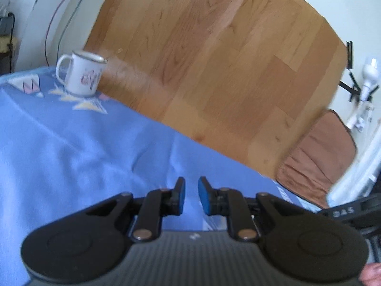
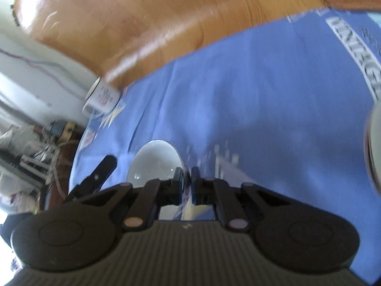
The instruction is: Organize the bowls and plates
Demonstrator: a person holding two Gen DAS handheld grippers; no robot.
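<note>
One dish is in play: the right gripper [image 2: 187, 178] is pinching the rim of a small white bowl [image 2: 156, 160], its blue pads pressed together on the edge, and is holding the bowl tilted above the blue tablecloth [image 2: 250, 90]. At the right border of the right wrist view, a blurred pale round rim [image 2: 373, 147] is showing; it may be another dish, but the blur is too heavy to tell. The left gripper [image 1: 191, 194] is hanging over the cloth with its tongs apart by a narrow gap, gripping nothing. An enamel mug [image 1: 82, 75] is standing upright near the table's far edge, well apart from both grippers. No stack of plates or bowls is showing in either view, so the sorting is judged to be under way, with the bowl's placement not yet done.
</note>
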